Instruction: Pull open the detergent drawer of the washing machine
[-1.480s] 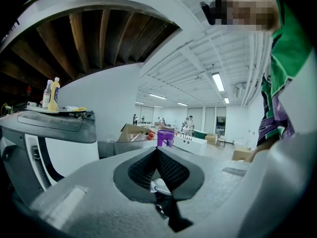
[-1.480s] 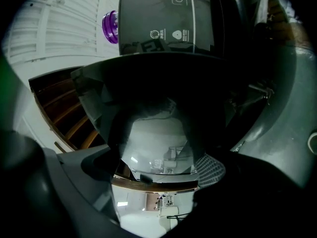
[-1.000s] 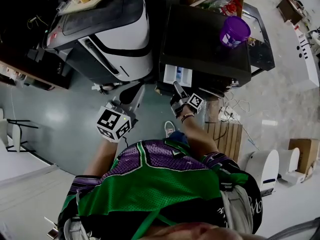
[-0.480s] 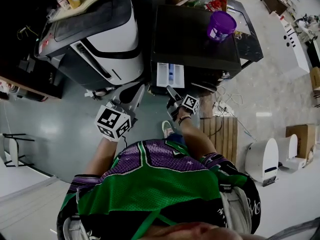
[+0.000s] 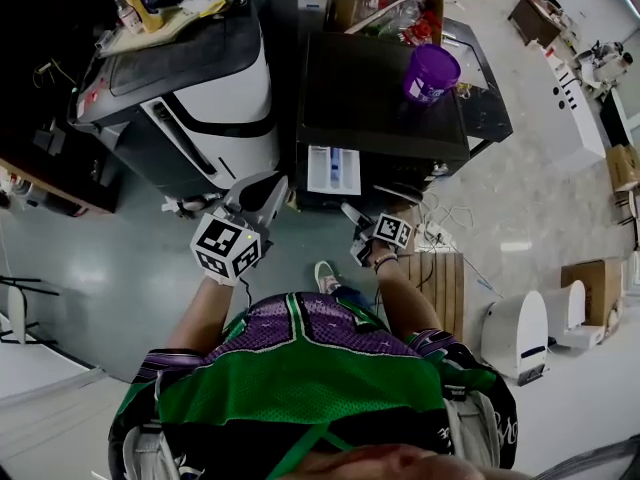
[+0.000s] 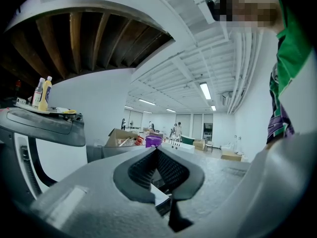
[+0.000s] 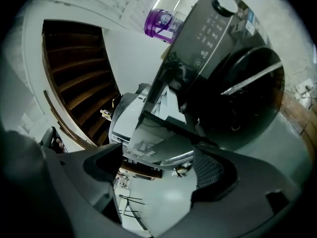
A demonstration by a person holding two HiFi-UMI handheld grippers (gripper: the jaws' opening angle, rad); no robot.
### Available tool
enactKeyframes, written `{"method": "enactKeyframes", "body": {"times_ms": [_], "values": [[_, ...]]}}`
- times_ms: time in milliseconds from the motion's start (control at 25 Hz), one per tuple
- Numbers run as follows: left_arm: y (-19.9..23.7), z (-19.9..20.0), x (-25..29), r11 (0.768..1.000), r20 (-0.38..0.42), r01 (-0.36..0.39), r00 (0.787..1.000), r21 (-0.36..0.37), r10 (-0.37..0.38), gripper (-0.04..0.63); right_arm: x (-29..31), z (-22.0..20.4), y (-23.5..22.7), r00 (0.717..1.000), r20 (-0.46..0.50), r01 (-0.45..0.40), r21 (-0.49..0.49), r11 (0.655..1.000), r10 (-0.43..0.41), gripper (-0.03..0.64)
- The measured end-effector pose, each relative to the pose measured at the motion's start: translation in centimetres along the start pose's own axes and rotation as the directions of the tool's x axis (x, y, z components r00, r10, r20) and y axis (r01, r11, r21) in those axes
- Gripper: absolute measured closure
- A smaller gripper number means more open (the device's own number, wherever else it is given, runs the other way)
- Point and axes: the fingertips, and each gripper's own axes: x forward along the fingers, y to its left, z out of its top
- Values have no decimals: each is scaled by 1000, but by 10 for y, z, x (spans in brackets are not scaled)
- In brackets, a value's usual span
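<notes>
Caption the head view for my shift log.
Detergent drawer stands open on the dark washing machine; the empty right claw, jaws closing, hovers just before it.

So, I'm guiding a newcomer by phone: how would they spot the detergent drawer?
Find the black washing machine with a purple tub on top, standing right of the white-and-grey machine. The detergent drawer juts from its front, at the top corner nearest that pale machine. It is the only white tray, with a blue insert, against the dark casing.
</notes>
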Motion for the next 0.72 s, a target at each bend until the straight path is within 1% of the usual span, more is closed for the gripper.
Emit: {"method": "enactKeyframes", "body": {"times_ms": [160, 320, 400, 520, 640, 720], "values": [[15, 2, -3, 1000, 6, -26, 1000, -4, 26, 578, -20, 12, -3, 996, -49, 61, -142, 988, -69, 176], [27, 1, -7, 998, 6, -55, 998, -11, 55, 578, -38, 31, -1, 992, -35, 111, -229, 967, -122, 176], [33, 1, -5, 998, 7, -64, 998, -10, 64, 578, -41, 44, 7, 990, -25, 123, -291, 949, -136, 176], [38, 0, -3, 997, -2, -74, 997, -10, 74, 578, -42, 54, 24, 988, -46, 116, -418, 901, -149, 176], [37, 2, -1, 997, -6, -80, 997, -8, 80, 578, -44, 62, 50, 985, -79, 86, -548, 832, -153, 176], [37, 7, 3, 997, -5, -81, 997, 1, 81, 578, -44, 74, 73, 986, -76, 69, -621, 781, -148, 176]]}}
